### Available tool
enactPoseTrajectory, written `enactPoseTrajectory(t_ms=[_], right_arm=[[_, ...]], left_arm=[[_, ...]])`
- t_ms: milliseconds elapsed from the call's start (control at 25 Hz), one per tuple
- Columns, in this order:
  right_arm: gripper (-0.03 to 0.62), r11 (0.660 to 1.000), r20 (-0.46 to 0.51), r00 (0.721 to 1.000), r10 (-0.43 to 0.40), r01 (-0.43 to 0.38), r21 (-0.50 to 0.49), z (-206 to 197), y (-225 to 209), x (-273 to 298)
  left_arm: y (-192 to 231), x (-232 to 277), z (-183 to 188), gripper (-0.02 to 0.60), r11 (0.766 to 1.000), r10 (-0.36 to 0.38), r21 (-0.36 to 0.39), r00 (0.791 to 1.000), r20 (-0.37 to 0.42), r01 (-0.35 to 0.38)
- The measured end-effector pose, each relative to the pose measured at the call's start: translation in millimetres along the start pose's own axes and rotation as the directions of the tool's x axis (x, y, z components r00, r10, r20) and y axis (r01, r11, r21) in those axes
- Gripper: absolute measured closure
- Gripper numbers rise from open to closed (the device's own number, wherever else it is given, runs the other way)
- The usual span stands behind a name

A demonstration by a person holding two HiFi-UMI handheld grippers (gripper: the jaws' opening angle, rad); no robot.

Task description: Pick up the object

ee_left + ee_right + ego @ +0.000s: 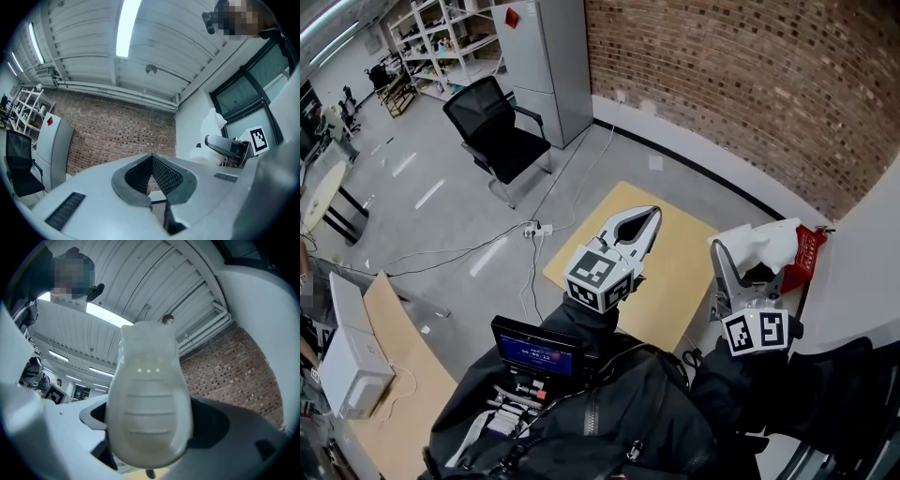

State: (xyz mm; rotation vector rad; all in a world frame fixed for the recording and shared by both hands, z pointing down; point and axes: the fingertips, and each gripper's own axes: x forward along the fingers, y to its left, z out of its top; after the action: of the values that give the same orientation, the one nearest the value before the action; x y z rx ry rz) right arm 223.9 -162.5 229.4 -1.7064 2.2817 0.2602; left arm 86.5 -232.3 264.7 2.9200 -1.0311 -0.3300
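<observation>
**Head view:** the left gripper is raised over the yellow tabletop, its jaws drawn together with nothing in them. The right gripper, beside it near the tabletop's right edge, clamps a white object held up in the air. A red item shows just behind, too hidden to identify.

**Left gripper view:** the ribbed pads meet at their tips. The white object rises from the other gripper at the right.

**Right gripper view:** the rounded, ridged white object fills the gap between the jaws.
</observation>
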Motion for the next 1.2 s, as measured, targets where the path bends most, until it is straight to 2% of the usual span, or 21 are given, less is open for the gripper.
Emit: enactPoseTrajectory(t_ms=[440,1200], right_arm=[[0.105,1.000,-0.025,1.000,0.000,0.001,0.025,-7,1,9],[0.105,0.999,-0.045,0.999,0.006,-0.004,0.048,-16,6,8]], left_arm=[[7,2,-7,0.581,1.000,0.005,-0.024,0.999,-0.034,-0.006],[7,1,-11,0.581,1.000,-0.006,-0.030,1.000,-0.028,0.005]])
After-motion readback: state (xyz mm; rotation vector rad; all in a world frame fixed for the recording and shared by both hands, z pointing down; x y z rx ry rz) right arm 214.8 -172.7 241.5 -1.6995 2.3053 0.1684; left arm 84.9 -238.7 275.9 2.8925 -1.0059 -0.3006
